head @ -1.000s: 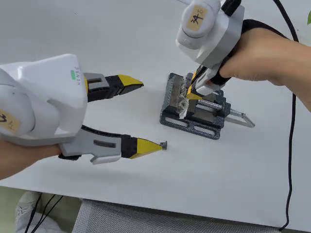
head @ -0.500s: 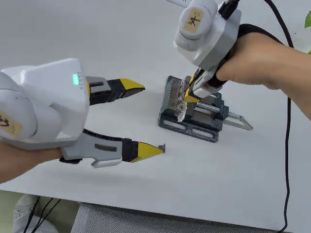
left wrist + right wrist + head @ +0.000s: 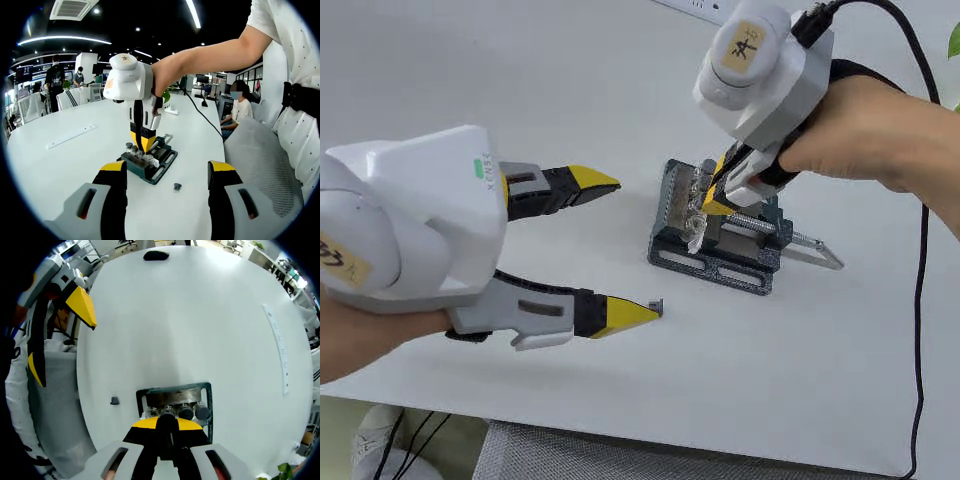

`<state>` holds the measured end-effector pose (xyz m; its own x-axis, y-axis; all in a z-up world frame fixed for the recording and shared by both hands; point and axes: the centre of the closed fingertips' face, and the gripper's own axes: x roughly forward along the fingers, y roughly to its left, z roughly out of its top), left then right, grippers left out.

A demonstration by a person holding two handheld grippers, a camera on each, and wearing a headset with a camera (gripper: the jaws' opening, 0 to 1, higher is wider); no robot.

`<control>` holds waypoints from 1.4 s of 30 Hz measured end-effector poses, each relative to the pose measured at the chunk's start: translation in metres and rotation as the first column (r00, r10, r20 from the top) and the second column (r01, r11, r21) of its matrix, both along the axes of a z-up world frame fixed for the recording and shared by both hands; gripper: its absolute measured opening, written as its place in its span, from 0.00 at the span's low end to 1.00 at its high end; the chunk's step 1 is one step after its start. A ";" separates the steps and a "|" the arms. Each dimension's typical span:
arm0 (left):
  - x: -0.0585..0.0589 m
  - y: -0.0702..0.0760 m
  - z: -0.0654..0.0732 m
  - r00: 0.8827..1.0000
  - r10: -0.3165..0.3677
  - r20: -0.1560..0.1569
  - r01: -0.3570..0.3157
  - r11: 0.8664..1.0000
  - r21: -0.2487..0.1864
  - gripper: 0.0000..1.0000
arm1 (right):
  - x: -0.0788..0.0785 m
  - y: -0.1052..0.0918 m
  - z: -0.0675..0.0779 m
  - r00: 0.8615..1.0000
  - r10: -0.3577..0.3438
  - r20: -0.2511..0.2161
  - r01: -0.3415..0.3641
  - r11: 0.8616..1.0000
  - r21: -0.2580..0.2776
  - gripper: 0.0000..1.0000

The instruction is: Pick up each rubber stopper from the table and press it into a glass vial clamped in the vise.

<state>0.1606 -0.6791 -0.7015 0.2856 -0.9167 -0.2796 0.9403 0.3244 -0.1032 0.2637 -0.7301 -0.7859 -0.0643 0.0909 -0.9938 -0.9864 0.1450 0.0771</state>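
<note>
Nothing has shifted: right hand-held gripper [image 3: 712, 203] clamps a stopper [image 3: 168, 419], pressing it into a vial [image 3: 695, 216] in the vise [image 3: 715, 262]; left hand-held gripper [image 3: 637, 245] waits, jaws apart.

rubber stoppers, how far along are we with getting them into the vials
Done: two glass vials in the dark metal vise look capped already. In hand: the right gripper is shut on a small dark rubber stopper above the vise. Left: one loose stopper on the white table, beside the open left gripper.
</note>
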 end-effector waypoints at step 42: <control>-0.003 -0.006 0.002 1.000 -0.011 -0.008 0.011 1.000 0.008 0.63 | 0.004 0.001 0.010 0.992 -0.117 0.036 0.108 0.973 0.203 0.00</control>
<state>0.1575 -0.6855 -0.7000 0.2733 -0.9175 -0.2890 0.9430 0.3148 -0.1078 0.2678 -0.7287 -0.7758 0.0049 0.2927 -0.9562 -0.9679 0.2417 0.0691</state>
